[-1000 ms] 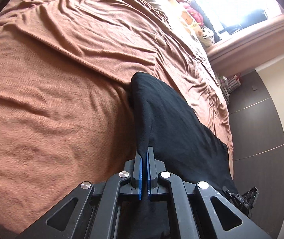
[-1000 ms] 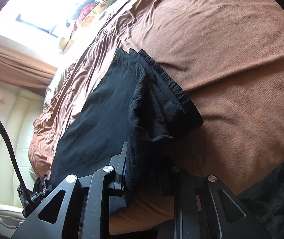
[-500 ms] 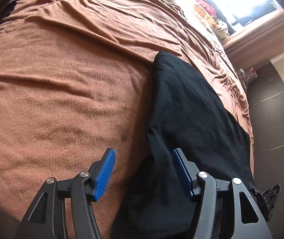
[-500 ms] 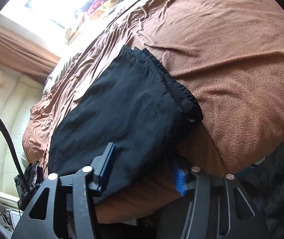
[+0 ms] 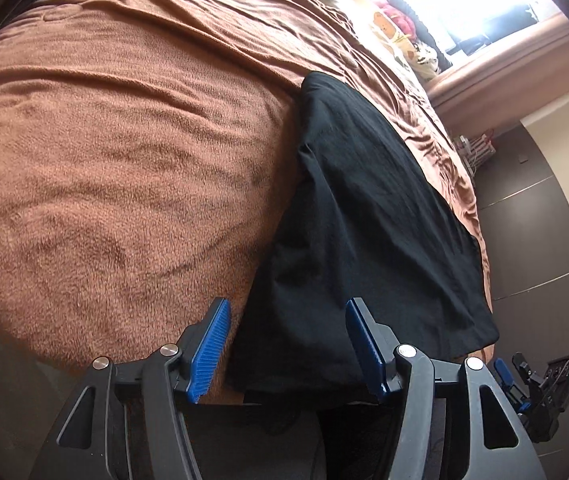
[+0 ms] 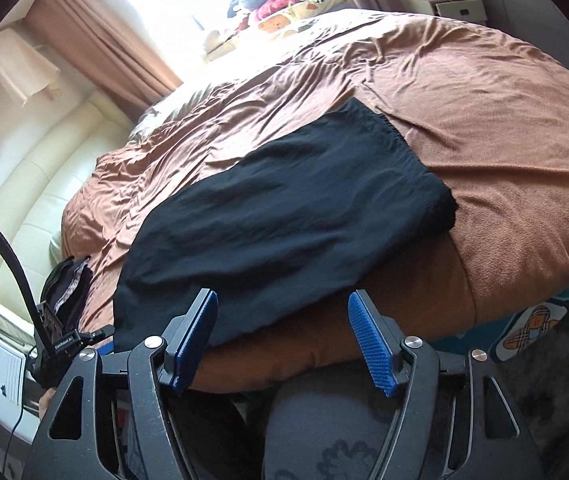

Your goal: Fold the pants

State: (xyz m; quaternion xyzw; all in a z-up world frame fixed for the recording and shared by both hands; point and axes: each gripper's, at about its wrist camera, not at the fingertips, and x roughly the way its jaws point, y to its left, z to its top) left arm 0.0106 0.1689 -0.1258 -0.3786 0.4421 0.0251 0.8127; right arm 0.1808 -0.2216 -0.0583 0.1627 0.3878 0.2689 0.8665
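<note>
On the far left of the right wrist view, a black camera mount (image 6: 66,344) is carrying small white lettering that looks like a brand name, too small to read with certainty. Beside it a dark garment (image 6: 69,286) is lying at the bed's edge. The black pants (image 6: 284,216) are lying folded flat on the brown blanket (image 6: 504,128), close to the near edge of the bed, their elastic waistband turned toward the right. The right gripper (image 6: 284,338) is hovering in front of that edge with its blue pads (image 6: 372,344) apart and opening wider; nothing is sitting between them. Farther right, a plaid plaster-shaped print (image 6: 532,326) is showing below the blanket, with no words on it.

In the left wrist view, the left gripper (image 5: 288,344) is standing open over the near hem of the pants (image 5: 364,216), its pads clear of the cloth.
</note>
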